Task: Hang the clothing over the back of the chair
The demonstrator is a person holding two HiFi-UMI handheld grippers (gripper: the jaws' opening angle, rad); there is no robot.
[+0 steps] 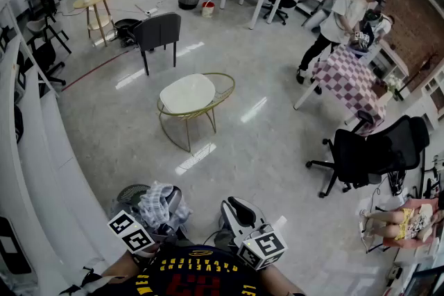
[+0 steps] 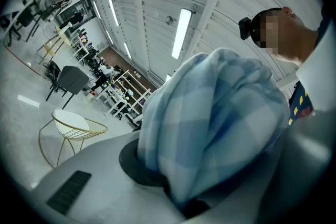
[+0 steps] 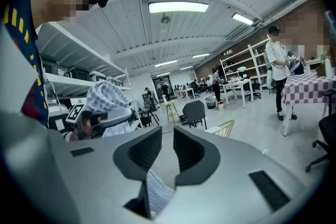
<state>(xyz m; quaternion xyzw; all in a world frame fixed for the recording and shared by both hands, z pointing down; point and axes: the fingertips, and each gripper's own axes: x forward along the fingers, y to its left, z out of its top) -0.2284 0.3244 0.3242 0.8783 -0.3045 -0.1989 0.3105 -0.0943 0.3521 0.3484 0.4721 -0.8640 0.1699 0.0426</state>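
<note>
**A:** Head view, biggest things first: a wide, shiny floor [image 1: 270,149] with three chairs standing on it. There is a black office chair [image 1: 371,149] at the right, a wire chair [image 1: 194,97] with a white seat in the middle, and a dark chair [image 1: 158,32] beyond that.

**B:** Which one gets the garment?

**A:** I can't tell, since all of them are well away from the person. The dark chair has a plain upright back, so it's my guess.

**B:** And where's the garment?

**A:** The checked clothing [image 1: 156,203] is bunched close to the person's body and clamped in the left tongs [image 1: 165,217]. Its pale blue-and-white folds nearly fill the left gripper view.

**B:** What about the other side?

**A:** The right tongs [image 3: 167,144] stand narrow, tips apart, with floor showing through the gap. A scrap of checked cloth shows low in that gap. I can't make out whether it's nipped.

**B:** How will it handle?

**A:** It looks soft, light and limp. It should sag from wherever it's pinched, and it could slide off a smooth chair back if hung unevenly. I'd take one shoulder or collar edge in each pair of tongs, spread it out, and lay it over with about equal lengths on each side.
</note>
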